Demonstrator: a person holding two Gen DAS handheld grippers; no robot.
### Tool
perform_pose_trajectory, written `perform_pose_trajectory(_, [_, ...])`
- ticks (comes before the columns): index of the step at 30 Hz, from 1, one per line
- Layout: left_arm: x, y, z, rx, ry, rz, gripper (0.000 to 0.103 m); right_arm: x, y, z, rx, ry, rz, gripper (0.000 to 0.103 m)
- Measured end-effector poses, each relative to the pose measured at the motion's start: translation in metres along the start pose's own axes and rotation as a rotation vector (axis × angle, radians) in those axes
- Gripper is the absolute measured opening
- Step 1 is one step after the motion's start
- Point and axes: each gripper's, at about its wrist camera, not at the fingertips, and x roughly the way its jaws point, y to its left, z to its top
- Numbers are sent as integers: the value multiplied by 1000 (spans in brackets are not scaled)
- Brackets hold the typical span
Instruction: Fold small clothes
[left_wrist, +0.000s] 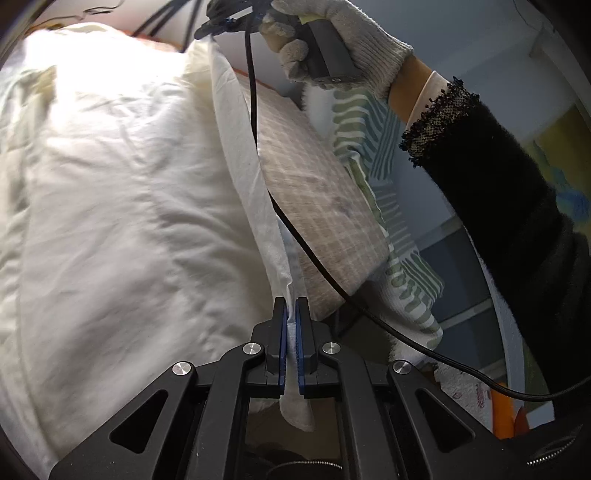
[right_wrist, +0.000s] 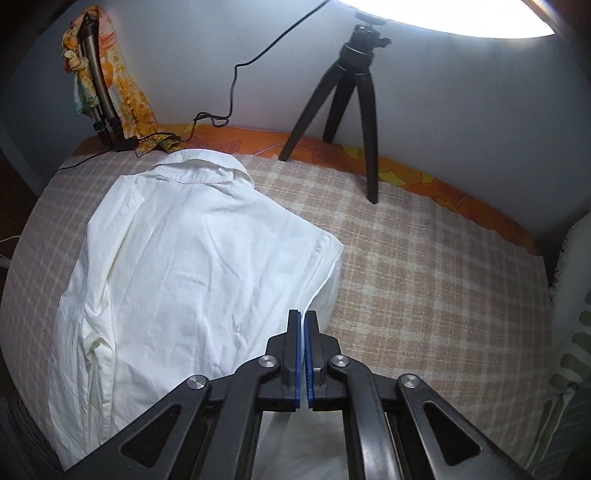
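Here, starting at the far left of your right wrist view, a clamp-on stand (right_wrist: 96, 79) rises against the wall with a floral orange scarf (right_wrist: 125, 96) draped over it, and a thin black cable (right_wrist: 232, 86) trails from its foot up the wall. Just in front of it the white collared shirt (right_wrist: 177, 258) lies on the checked beige blanket (right_wrist: 424, 280), collar toward the wall, its left side folded in with a creased sleeve along that edge. Your right gripper (right_wrist: 305, 317) has its blue-padded fingers pressed together on the shirt's right-hand edge, and a strip of white fabric runs out below the pads. Further right, a small black tripod (right_wrist: 351, 96) stands with its feet on the blanket and on the orange patterned sheet (right_wrist: 461, 206) along the wall, well apart from the shirt. At the far right edge a white and green striped cloth (right_wrist: 576, 362) shows partly.

In your left wrist view the shirt (left_wrist: 122, 206) fills the left half, lifted and close to the lens. Your left gripper (left_wrist: 291, 306) is clamped on its edge, the hem pulled taut between the two grippers. To the right, a black cable (left_wrist: 314, 251) hangs across the blanket (left_wrist: 321, 206) and crosses just beside the taut edge. At the top your gloved right hand (left_wrist: 340, 40) grips the other tool's handle, a black fuzzy sleeve (left_wrist: 498, 192) behind it, above the green striped cloth (left_wrist: 373, 147).
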Motion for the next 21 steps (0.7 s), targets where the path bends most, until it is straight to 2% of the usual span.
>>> perform_pose_trajectory(7, [-6, 19, -11, -46, 6, 37, 3, 21, 54, 4, -103, 23, -31, 0])
perform_pose_trajectory(12, [7, 29, -19, -91, 39, 37, 3, 44, 85, 3, -187, 43, -98, 0])
perform_pose_trajectory(16, [10, 31, -20, -84, 49, 55, 3, 52, 85, 1, -186, 45, -57, 0])
perform_pose_trajectory(17, [11, 29, -20, -83, 50, 54, 3, 45, 80, 2, -159, 30, -26, 8])
perform_pose_trajectory(18, [10, 30, -20, -84, 52, 51, 3, 35, 71, 2, -123, 6, 17, 26])
perform_pose_trajectory(19, [10, 30, -20, -79, 52, 49, 3, 23, 62, 3, -87, -26, 61, 33])
perform_pose_trajectory(21, [9, 29, -20, -71, 52, 50, 3, -4, 33, 0, -9, -97, 118, 35])
